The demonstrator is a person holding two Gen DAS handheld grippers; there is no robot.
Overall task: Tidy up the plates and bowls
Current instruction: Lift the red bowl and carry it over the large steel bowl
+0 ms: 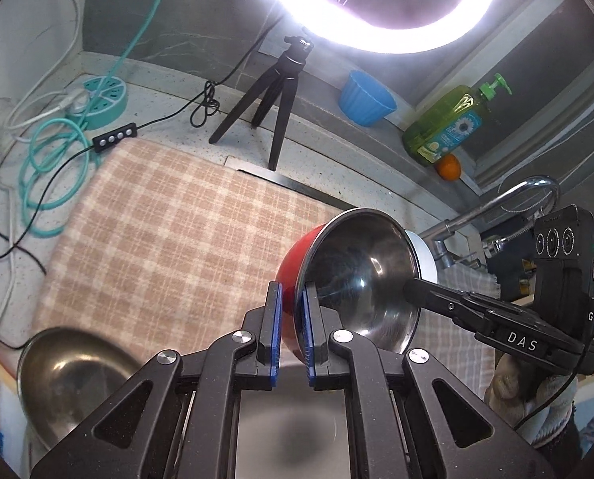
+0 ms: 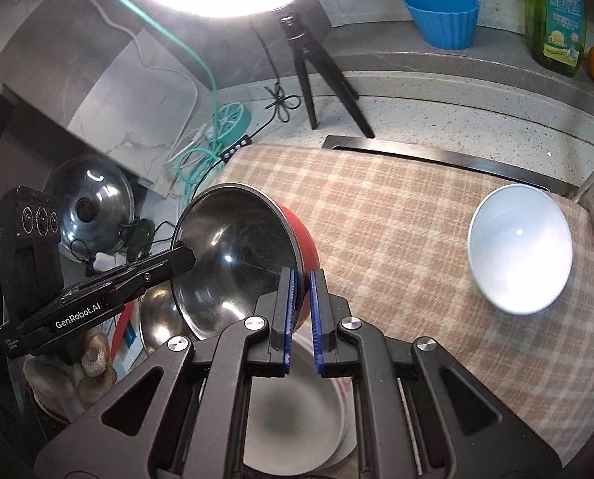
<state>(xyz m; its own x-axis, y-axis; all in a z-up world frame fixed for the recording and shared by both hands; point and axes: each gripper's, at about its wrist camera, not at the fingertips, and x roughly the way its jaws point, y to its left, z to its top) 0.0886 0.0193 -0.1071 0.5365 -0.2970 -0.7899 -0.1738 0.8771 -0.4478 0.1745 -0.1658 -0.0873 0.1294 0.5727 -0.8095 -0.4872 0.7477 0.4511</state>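
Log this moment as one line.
left gripper: shut on red bowl rim | right gripper: shut on opposite rim | bowl: lifted, tilted | white bowl: on cloth

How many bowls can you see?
4 bowls. The red bowl with shiny steel inside is pinched by both grippers. A white ceramic bowl lies tipped on the checked cloth. A plain steel bowl sits lower left. A blue ribbed bowl stands on the ledge. Others may be hidden.
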